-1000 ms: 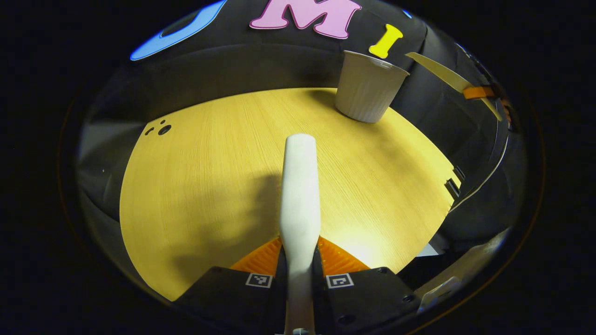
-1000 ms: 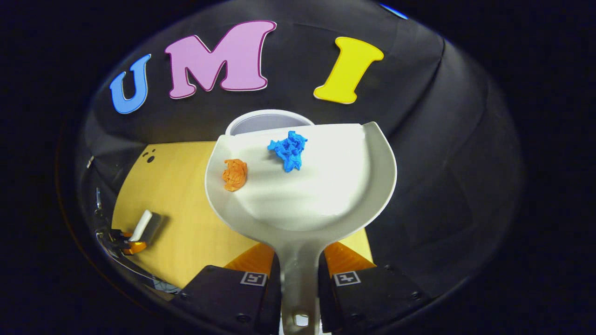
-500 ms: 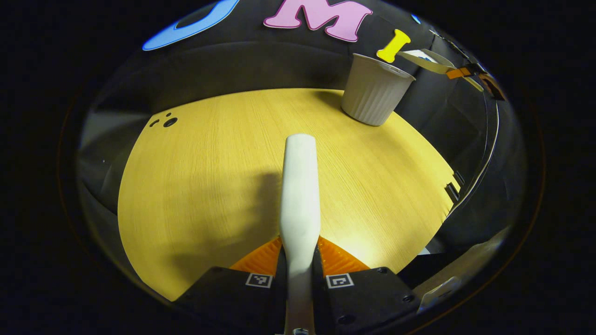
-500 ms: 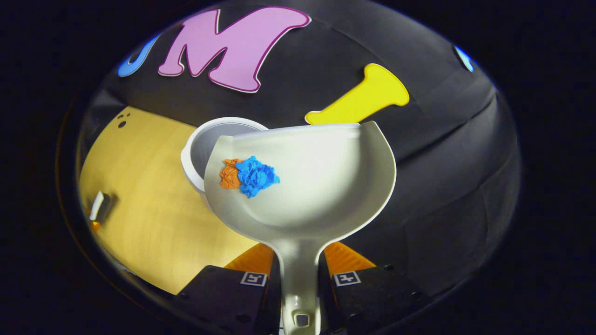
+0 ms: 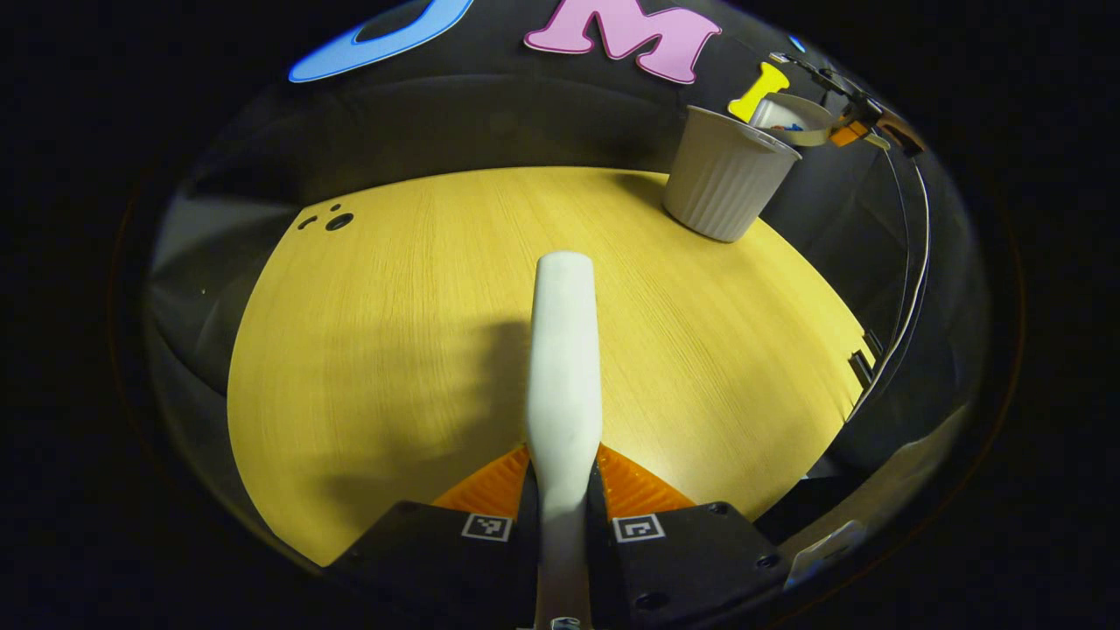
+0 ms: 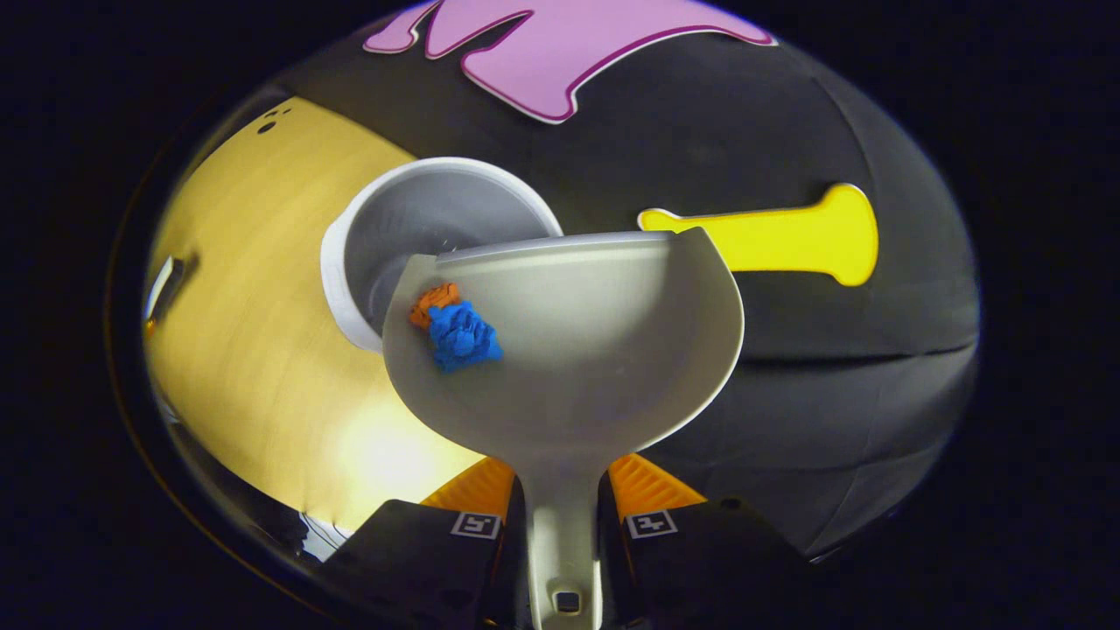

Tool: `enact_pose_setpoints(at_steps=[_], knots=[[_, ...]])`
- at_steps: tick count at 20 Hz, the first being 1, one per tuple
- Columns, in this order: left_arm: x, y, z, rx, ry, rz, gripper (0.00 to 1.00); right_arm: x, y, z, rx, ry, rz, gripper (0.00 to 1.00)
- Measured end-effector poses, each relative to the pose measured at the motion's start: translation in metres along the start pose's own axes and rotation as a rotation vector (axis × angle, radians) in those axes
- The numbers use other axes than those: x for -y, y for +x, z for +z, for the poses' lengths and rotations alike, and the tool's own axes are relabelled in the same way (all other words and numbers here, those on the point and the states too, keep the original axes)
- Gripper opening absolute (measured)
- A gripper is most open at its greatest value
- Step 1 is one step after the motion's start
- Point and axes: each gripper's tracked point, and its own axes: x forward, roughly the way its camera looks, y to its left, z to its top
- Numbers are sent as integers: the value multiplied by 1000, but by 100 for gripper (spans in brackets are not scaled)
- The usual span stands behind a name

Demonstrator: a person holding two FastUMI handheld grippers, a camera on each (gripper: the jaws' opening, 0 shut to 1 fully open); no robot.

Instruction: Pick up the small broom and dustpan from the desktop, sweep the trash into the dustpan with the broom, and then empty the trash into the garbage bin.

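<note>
Wood-grain desktop (image 5: 394, 332) — ribbed bin (image 5: 726, 179)

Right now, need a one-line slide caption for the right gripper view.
Right claw tips dustpan over garbage bin, blue scrap and orange scrap at its edge.

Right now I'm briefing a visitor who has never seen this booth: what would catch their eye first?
In the right gripper view, the blue paper wad and the orange wad lie bunched at the left edge of the tilted dustpan, which the right gripper holds over the open garbage bin. In the left gripper view, the pale broom handle juts from the left gripper over the yellow wooden desktop.
</note>
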Motion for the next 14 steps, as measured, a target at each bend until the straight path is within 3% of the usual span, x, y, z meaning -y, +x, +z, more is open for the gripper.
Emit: enact_pose_setpoints(at_steps=[5, 14], knots=[[-5, -2, -2, 3, -45, 8, 26, -1, 11, 9, -73, -99, 7, 37], [-6, 3, -1, -3, -31, 13, 27, 5, 12, 5, -40, -70, -15, 37]])
